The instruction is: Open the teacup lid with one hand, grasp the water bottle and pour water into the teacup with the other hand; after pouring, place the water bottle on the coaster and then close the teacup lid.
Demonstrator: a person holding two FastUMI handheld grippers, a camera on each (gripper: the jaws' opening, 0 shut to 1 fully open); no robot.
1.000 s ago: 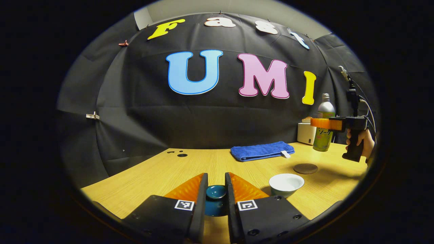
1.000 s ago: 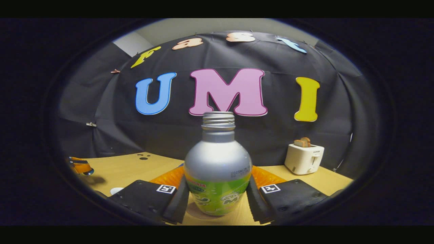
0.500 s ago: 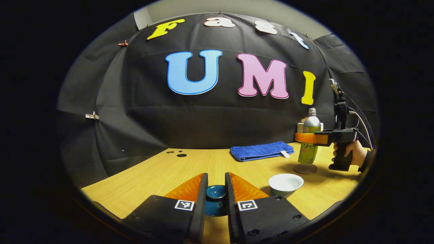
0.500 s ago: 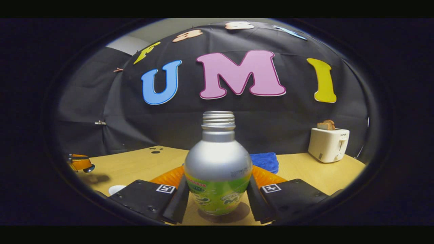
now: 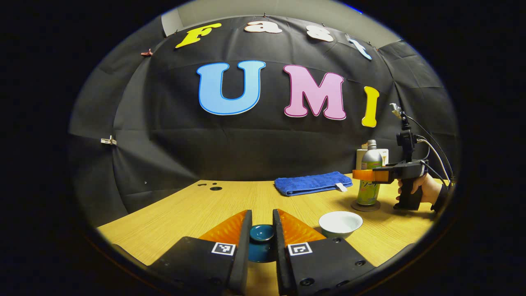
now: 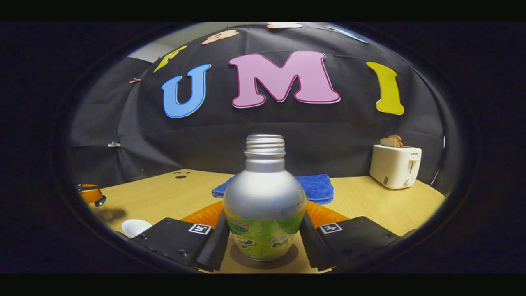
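- On the wooden table [image 5: 172, 213], left gripper [image 5: 262, 238] had its fingers [image 5: 245, 230] pinched on the dark teal teacup lid [image 5: 261, 233], one finger on each side of the knob; can't tell if lid was lifted or resting on the table.
- White teacup [image 5: 340, 222] sat uncovered on the table, just right of the left gripper in left gripper view; also seen at lower left in right gripper view [image 6: 135, 226].
- Right gripper [image 6: 263, 238] had fingers [image 6: 217, 240] pressed on both sides of the water bottle [image 6: 264, 205], at the green label part.
- Bottle was upright, silver shoulder, threaded neck with no cap, standing on the dark round coaster [image 6: 238, 257].
- Left gripper view showed the same: bottle [image 5: 369, 181] on coaster [image 5: 356, 206], right gripper [image 5: 367, 175] around it, a person's hand [image 5: 423, 190] on the handle.
- Coaster was near the teacup, behind it and to the right, not touching.
- Blue folded towel [image 5: 312, 183] lay toward the back of the table.
- White toaster [image 6: 395, 166] with bread slices in it stood at far right, well apart from the bottle.
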